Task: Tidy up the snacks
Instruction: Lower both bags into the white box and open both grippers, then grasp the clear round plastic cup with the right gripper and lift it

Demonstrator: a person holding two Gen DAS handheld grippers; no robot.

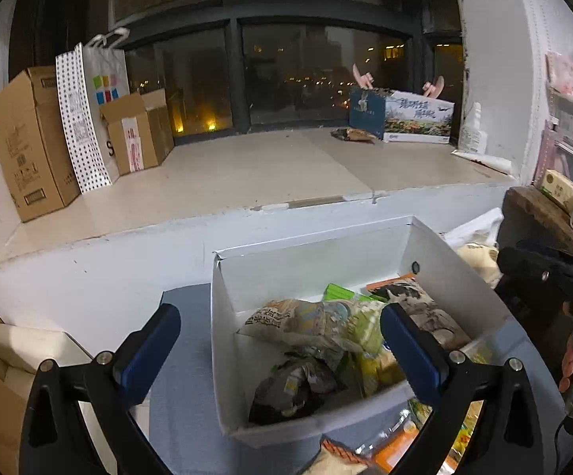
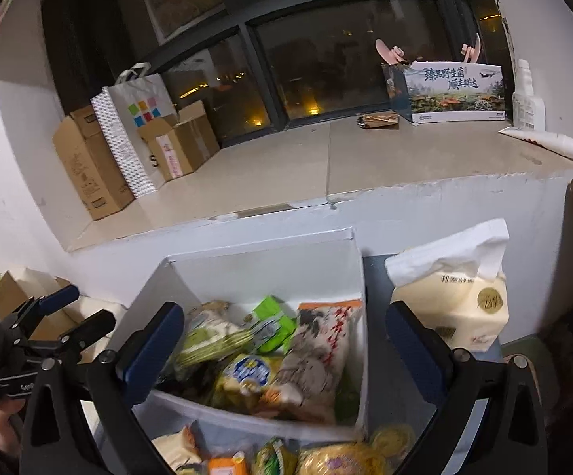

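A wide stone windowsill [image 1: 247, 174] runs under a dark window, carrying brown cardboard boxes [image 1: 29, 138] and a white paper bag with coloured squares [image 1: 104, 79] on its left end, and a printed mushroom carton [image 1: 417, 118] on its right end. Below it, on a grey-blue table [image 1: 183, 356], stands an open white box [image 1: 310, 261] whose near wall sits between the fingers of both tools. The left gripper [image 1: 282, 352] has its blue-padded jaws spread fully apart, holding nothing; one pad hangs outside the box's left wall, the other hangs over the packets inside, and whether it touches them cannot be told. The right gripper [image 2: 286, 352] is likewise wide open and empty, its left pad over the box's near left corner and its right pad outside the right wall, near a soft pack of tissues [image 2: 452, 301] that stands just beside the box. Inside the box lies a loose heap of snacks: a long pale printed bag [image 1: 318, 320] across the middle, an orange-edged packet with ink-style artwork [image 2: 322, 340] against the right wall, a small green packet [image 2: 274, 316] toward the back, a yellow packet with a blue label [image 2: 247, 376], and a dark crumpled wrapper [image 1: 294, 388] at the near left. More snack packets [image 2: 326, 459] lie on the table in front of the box, blurred.
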